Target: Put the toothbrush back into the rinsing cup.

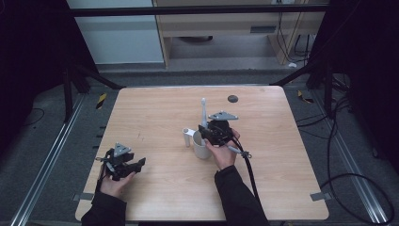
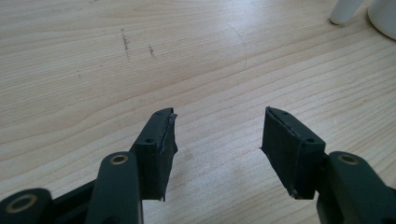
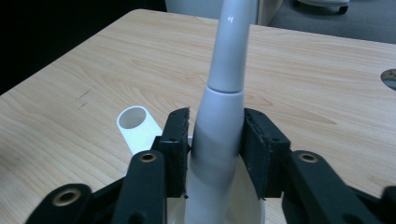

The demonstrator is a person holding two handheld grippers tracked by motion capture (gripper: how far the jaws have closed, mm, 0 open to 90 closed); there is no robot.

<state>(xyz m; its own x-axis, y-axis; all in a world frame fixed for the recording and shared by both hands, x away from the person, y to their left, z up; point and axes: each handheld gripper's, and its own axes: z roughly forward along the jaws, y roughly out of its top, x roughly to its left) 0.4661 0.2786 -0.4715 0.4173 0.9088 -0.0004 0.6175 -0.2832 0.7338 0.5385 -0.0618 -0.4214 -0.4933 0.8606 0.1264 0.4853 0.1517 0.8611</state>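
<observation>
1. From the high view, I saw the white cup [image 1: 201, 147] standing near the middle of the wooden table [image 1: 155, 113], with a small white tube [image 1: 187, 136] just beside it on its left. A white electric toothbrush [image 1: 204, 115] rose upright out of the cup. My right gripper [image 1: 210, 133] sat over the cup at the brush's handle; the left gripper [image 1: 134, 165] rested well apart from the cup, toward the near left corner. A dark round disc [image 1: 232, 98] lay beyond the cup.

2. In the left gripper view, my jaws stood wide apart with bare wood between them. The cup [image 2: 384, 16] and the tube [image 2: 344, 9] showed at the top right corner.

3. In the right gripper view, the toothbrush [image 3: 219, 116] stood between my pads [image 3: 177, 144], its base down in the cup [image 3: 250, 207]. The left pad seemed to touch the handle, while a slim gap showed at the right pad, so I read the jaws as slack, not clamped. The tube [image 3: 137, 126] lay left of the cup.
</observation>
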